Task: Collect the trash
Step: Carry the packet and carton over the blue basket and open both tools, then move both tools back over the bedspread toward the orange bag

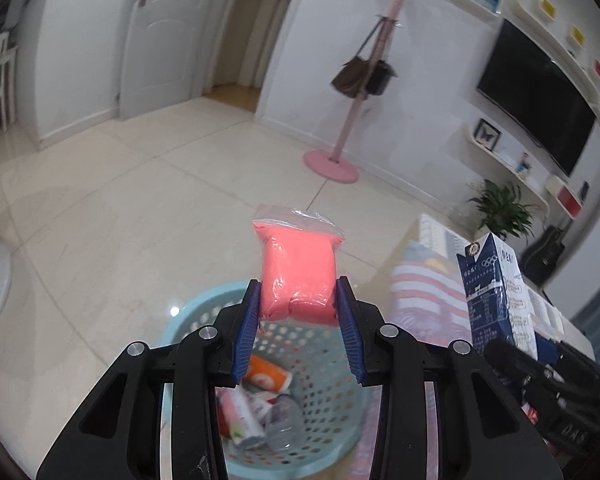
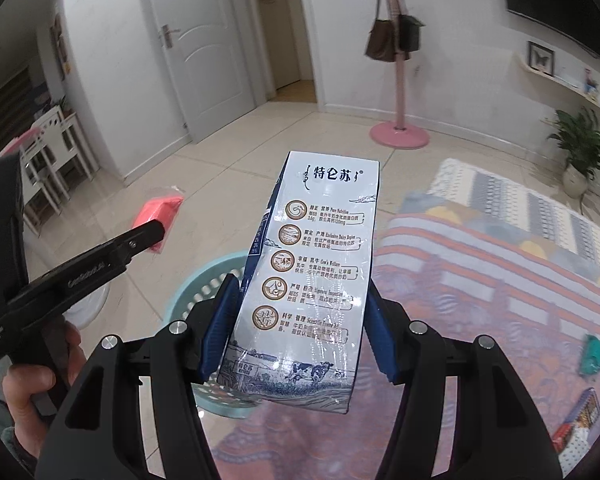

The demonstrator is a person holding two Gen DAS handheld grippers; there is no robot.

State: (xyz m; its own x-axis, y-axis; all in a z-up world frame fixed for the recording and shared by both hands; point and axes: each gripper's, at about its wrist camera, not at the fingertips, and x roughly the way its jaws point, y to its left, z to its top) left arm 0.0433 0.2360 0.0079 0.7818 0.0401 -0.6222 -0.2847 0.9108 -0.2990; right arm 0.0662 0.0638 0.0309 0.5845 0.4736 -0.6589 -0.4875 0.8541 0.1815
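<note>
A pink packet (image 1: 298, 276) sits clamped in the left tool (image 1: 299, 312), above a blue basket (image 1: 332, 360) that holds a bottle (image 1: 284, 424) and wrappers. The right tool (image 2: 296, 328) grips a milk carton (image 2: 312, 272) beside the basket, over a glass desk (image 2: 480, 320).
</note>
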